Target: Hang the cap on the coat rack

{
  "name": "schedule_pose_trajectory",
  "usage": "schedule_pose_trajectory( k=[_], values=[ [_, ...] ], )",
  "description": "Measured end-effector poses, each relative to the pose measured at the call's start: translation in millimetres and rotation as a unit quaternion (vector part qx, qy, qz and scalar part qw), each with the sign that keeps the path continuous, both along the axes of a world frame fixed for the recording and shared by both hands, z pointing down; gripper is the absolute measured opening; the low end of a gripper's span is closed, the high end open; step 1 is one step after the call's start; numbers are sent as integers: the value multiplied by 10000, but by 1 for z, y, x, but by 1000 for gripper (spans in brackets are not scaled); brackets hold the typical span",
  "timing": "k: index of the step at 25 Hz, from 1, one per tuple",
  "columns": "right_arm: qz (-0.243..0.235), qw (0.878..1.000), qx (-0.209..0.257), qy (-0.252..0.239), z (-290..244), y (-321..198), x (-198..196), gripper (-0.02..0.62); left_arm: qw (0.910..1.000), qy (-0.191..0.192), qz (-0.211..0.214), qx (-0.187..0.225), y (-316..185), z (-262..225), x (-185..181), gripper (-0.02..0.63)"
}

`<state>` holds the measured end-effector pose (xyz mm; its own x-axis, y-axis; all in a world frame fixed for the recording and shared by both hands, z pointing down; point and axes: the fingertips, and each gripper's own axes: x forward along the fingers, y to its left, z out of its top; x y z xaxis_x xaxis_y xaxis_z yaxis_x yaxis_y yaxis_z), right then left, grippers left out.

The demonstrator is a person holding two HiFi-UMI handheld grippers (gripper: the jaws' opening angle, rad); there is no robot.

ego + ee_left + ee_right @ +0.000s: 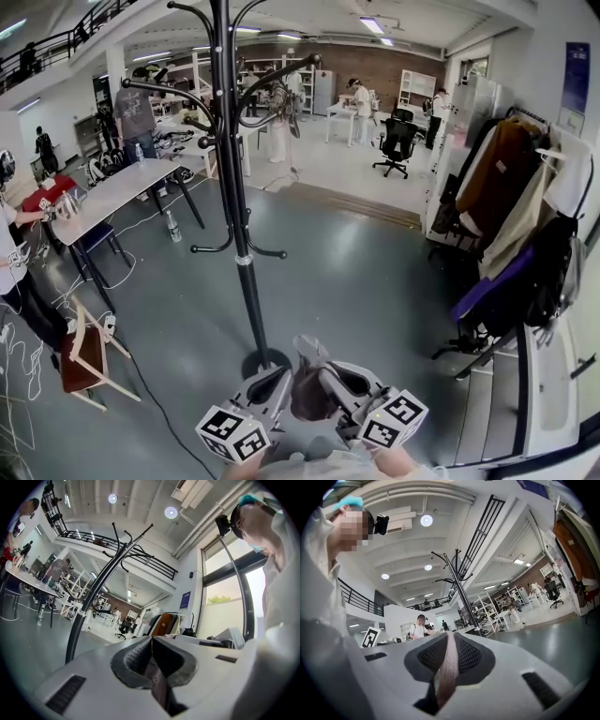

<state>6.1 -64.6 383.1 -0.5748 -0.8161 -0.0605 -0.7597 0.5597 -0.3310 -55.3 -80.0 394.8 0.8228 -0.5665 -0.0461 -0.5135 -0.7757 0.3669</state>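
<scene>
Desk far left, well apart from the rest. Black coat rack stands upright mid-floor w/ curved hooks up top. Low in head view, near its base: left gripper, fingers pinching one edge of cap. Cap is dull brown-taupe fabric, sagging slack btwn both grippers. Right gripper, fingers clamped on opposite edge, seen as a pinkish-brown strip.
</scene>
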Motion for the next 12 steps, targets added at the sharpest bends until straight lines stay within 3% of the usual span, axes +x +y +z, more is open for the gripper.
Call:
schedule_pose_trajectory(
  k=[8,12],
  values=[
    [-39,10000,-74,2,8,-2,-11,35,9997,-202,35,-137,1,2,-5,17],
    [-52,9999,-102,-28,13,-13,-10,35,9998,-103,49,-134,-10,9,-4,17]
  ],
)
